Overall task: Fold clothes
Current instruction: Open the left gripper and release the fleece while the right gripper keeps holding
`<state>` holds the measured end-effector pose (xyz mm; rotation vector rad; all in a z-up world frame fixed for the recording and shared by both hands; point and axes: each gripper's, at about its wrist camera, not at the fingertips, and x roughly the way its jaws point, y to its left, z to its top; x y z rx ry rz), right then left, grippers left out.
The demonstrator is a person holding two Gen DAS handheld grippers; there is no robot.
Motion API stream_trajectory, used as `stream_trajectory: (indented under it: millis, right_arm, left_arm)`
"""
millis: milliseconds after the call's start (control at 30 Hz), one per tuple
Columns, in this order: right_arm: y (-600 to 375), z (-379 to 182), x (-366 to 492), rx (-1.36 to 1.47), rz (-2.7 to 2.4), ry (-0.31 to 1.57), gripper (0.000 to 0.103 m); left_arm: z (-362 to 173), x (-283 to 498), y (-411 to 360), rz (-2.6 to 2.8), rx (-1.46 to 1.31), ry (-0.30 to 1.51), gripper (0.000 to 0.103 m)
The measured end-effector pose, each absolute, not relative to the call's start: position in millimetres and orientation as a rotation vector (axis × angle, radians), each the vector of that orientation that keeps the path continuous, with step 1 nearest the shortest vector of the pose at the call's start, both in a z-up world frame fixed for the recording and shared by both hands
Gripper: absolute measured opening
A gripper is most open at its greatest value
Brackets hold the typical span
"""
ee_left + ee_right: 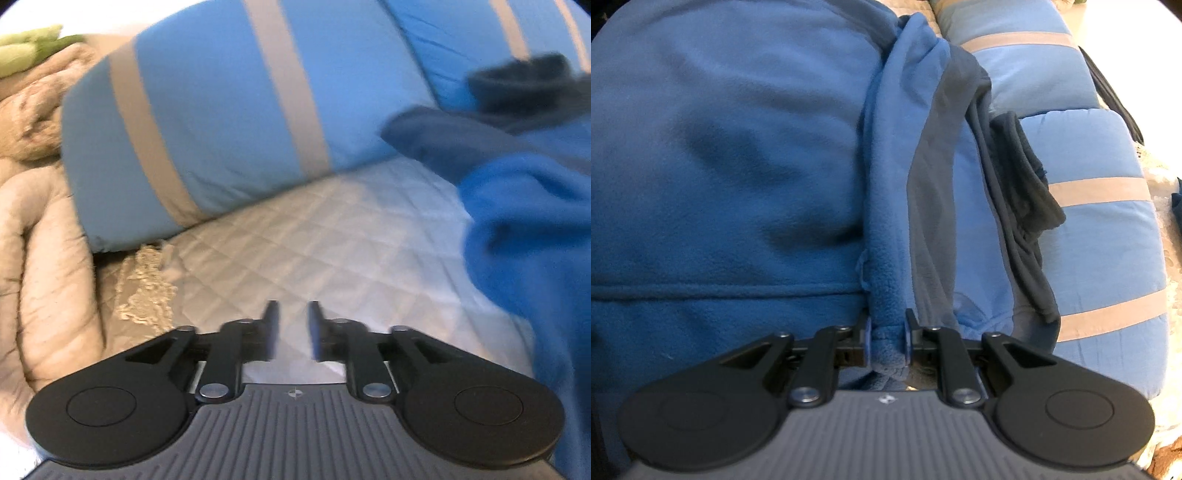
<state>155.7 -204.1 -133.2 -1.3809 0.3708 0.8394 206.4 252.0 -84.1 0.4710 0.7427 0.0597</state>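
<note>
A blue fleece garment [720, 166] with grey trim fills the right wrist view. My right gripper [887, 334] is shut on a thick fold of its blue edge, which bunches between the pads. In the left wrist view the same blue fleece [524, 229] hangs at the right edge, its dark grey part [436, 136] behind it. My left gripper [293, 328] hovers over the quilted white bedcover [332, 236], left of the fleece and apart from it. Its jaws stand a small gap apart with nothing between them.
A blue pillow with beige stripes [221, 122] lies behind the bedcover, and a second one [1100, 206] sits right of the fleece. A beige quilted blanket [48, 258] is piled at the left, with something green [29, 51] beyond it.
</note>
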Motion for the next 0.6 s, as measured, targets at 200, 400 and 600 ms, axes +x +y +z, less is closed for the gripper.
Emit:
stream_trajectory:
  millis: [200, 400, 600]
  right_arm:
    - [-201.1, -131.2, 156.8, -1.383, 0.822, 0.386, 0.023]
    - [-199.6, -124.2, 160.8, -1.350, 0.788, 0.416, 0.047]
    - [-204.0, -115.7, 163.0, -1.277, 0.742, 0.436, 0.059]
  left_arm:
    - [-84.2, 189.6, 234.4, -0.045, 0.488, 0.776, 0.060]
    - [-74.0, 176.1, 229.1, -0.226, 0.222, 0.863, 0.061]
    - [-116.7, 162.1, 244.3, -0.313, -0.210, 0.994, 0.059]
